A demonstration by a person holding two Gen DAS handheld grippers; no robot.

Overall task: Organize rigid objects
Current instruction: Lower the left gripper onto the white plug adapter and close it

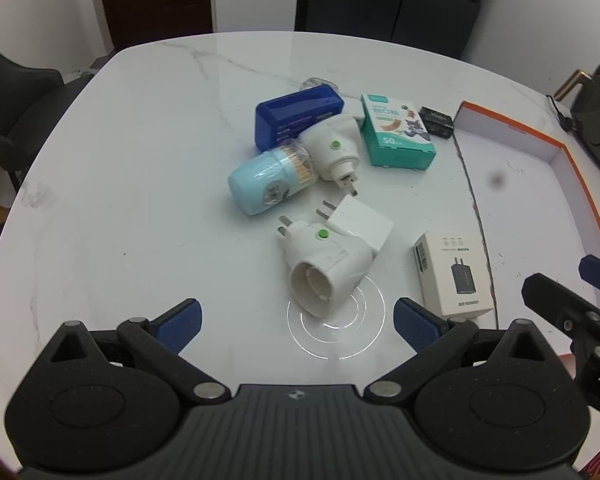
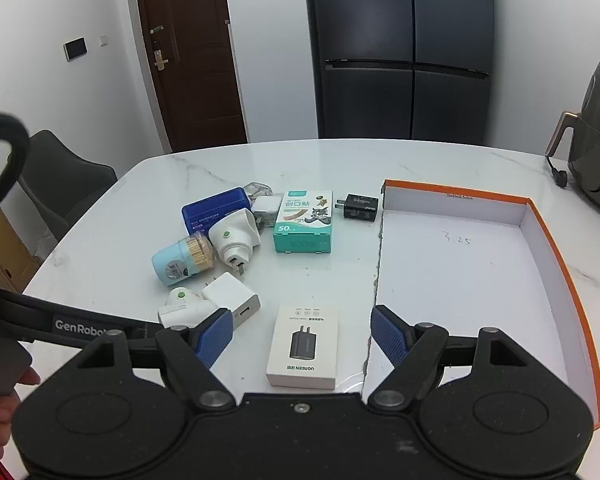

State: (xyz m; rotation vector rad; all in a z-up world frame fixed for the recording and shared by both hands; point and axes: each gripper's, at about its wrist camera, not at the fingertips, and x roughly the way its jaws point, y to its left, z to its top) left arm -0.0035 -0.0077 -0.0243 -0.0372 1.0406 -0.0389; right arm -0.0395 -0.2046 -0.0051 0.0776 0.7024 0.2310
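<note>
Both grippers hang over the white marble bench with their jaws spread wide and nothing between them. The left gripper tilts down over a white plug adapter with a green dot, which lies on its side just ahead of the blue pads. A white charger cube touches that adapter. Further back sits a pale blue toothpick jar on its side, against a second white adapter and a dark blue box. A green plaster box lies beside them, and a small black charger next to it. The right gripper hovers over a white charger carton, which lies flat just left of the shallow orange-edged box lid. That lid holds nothing.
</note>
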